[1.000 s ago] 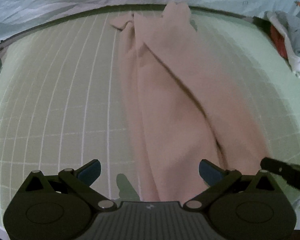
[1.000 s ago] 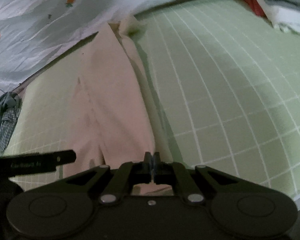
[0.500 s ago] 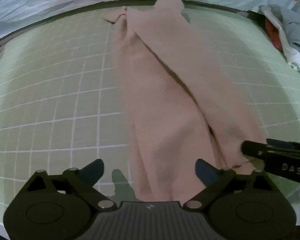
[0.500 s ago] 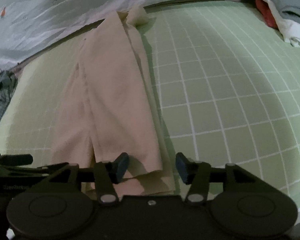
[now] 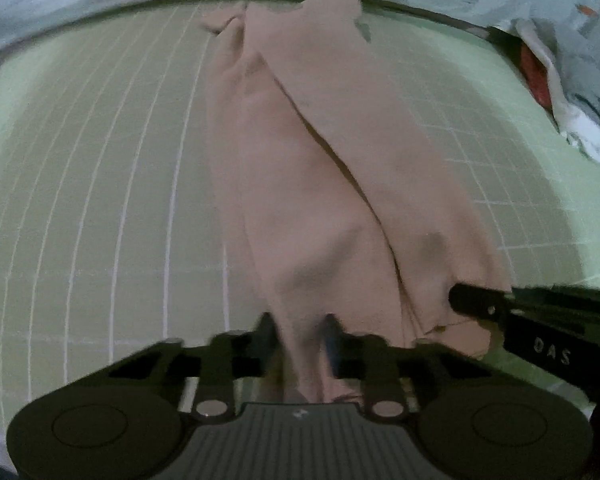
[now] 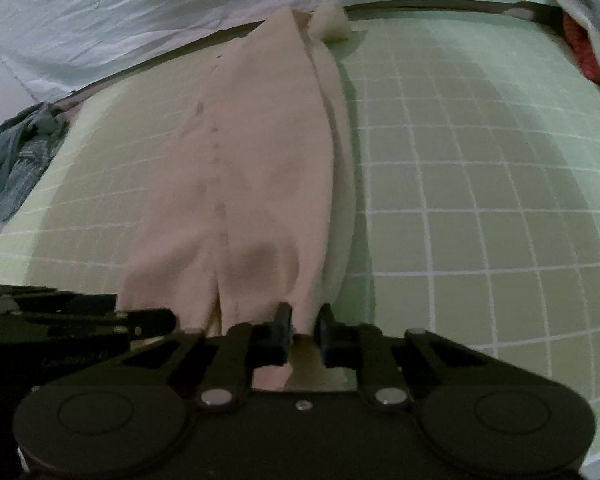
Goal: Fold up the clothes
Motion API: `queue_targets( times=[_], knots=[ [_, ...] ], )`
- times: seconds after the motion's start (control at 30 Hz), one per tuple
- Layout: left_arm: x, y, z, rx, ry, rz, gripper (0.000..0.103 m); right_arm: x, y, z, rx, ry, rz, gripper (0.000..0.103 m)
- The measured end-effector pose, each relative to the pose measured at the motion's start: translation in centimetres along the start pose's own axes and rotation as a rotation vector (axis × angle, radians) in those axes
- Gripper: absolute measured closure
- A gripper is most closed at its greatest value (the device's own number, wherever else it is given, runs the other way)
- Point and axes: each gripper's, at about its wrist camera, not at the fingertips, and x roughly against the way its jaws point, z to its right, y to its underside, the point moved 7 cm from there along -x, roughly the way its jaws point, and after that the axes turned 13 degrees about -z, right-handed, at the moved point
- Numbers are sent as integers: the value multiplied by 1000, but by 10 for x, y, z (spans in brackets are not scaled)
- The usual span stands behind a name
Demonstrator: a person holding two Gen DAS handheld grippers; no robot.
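The beige garment [image 5: 324,184] lies stretched out lengthways down the middle of the green gridded mat [image 5: 100,200], folded into a long narrow strip whose far end reaches the mat's back edge and whose near hem comes right up to both of your tools. Your left gripper [image 5: 298,334] points steeply down at the near hem, and its jaws are closing with a bunched ridge of the fabric between them; the cloth already looks pinched and drawn up into the gap. Your right gripper [image 6: 303,330] sits just beside it on the garment's other near corner, also angled steeply down, its jaws closing on the hem with the fabric caught between the fingers [image 6: 283,326]. In the left wrist view you can see the right tool coming in from the right edge, its tip touching the cloth's near right corner; in the right wrist view the left tool shows as a dark bar at the lower left, level with the hem. Beyond the mat's back edge lies a pale sheet [image 6: 140,12] with small printed marks. A pile of clothes [image 5: 560,80] in white, grey and red sits at the mat's far right corner, and a crumpled grey-blue garment [image 6: 16,156] lies off its left side.
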Motion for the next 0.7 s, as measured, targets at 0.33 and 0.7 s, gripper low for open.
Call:
queue_targets(
  times=[0.33, 0.7],
  knots=[
    [138, -29, -13, 73, 339, 137, 93, 112, -20, -14, -8, -236, 80, 95],
    [242, -151, -1, 60, 373, 521, 94, 207, -176, -35, 50, -356, 436, 96]
  ],
)
